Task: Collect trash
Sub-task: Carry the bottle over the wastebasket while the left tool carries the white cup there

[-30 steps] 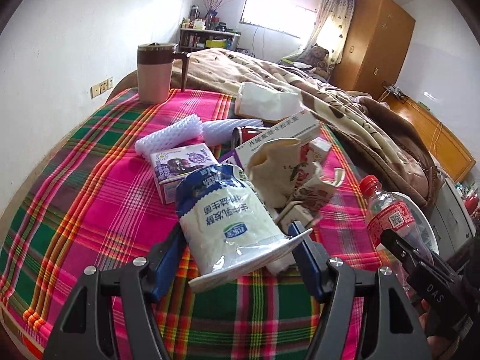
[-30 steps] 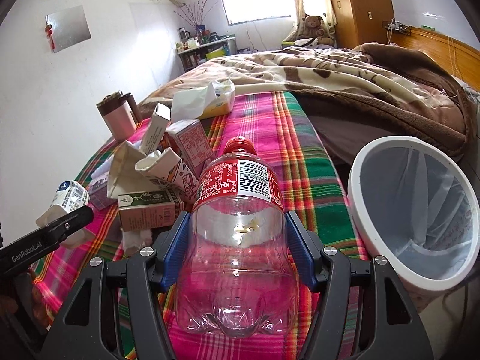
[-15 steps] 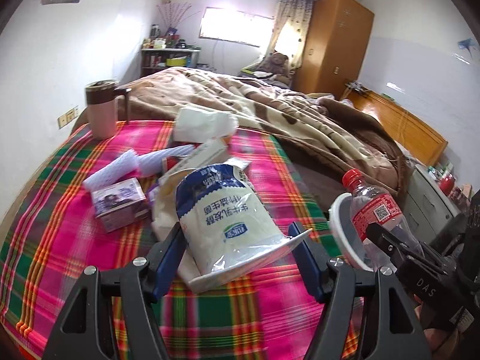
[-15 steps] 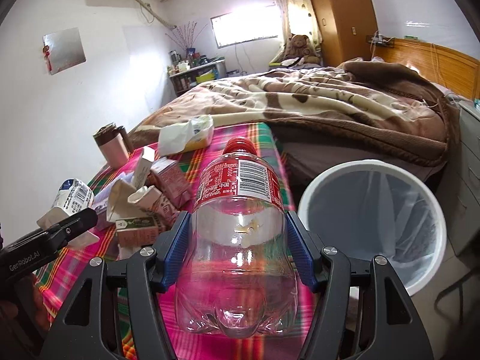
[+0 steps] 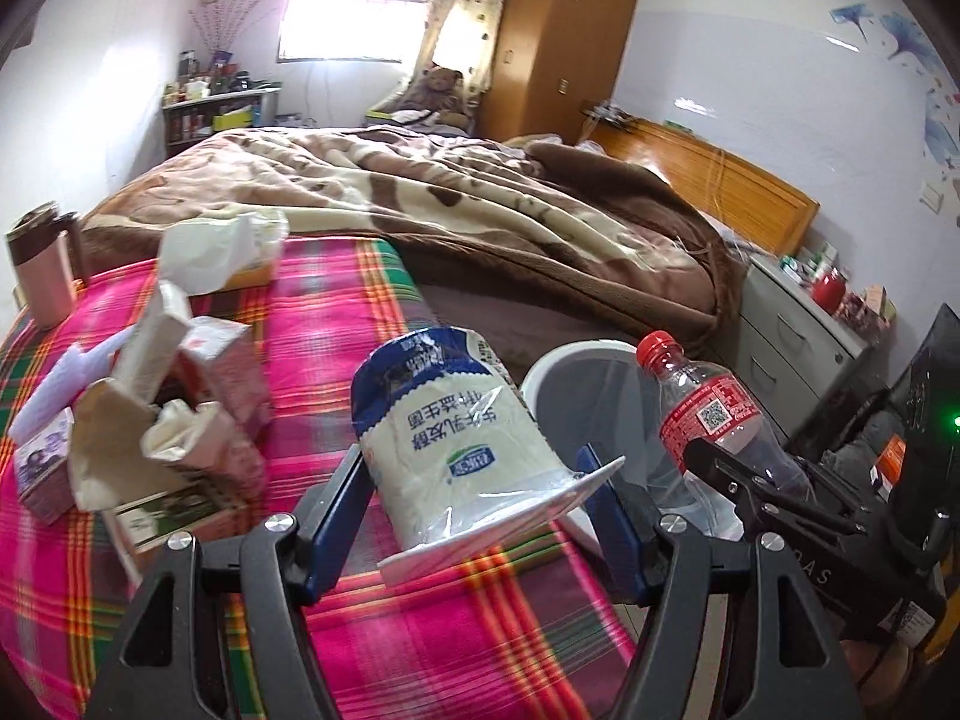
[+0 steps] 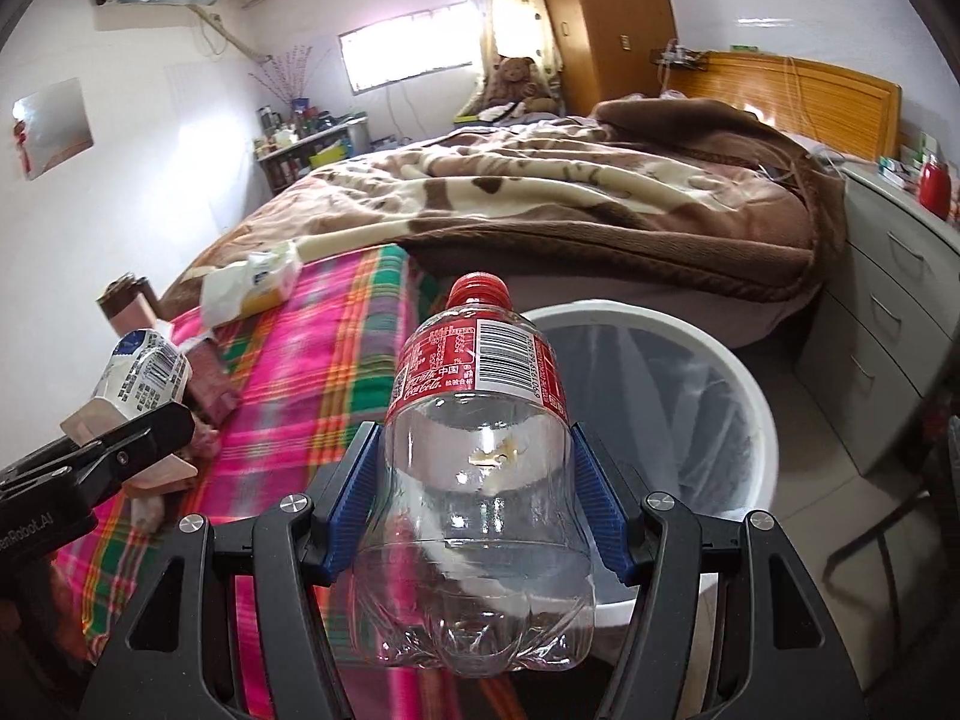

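Clear plastic bottle (image 6: 480, 480) sits clamped crosswise in the right hand-held gripper (image 6: 477, 498), above the bin (image 6: 708, 372).

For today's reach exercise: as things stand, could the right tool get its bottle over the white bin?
Probably yes. The right tool grips the clear bottle, and the white bin stands open just beyond it, beside the plaid bed cover. Nothing lies between.

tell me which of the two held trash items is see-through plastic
The clear plastic bottle with red cap, clamped in the right gripper. The left gripper holds an opaque white-and-blue pouch.
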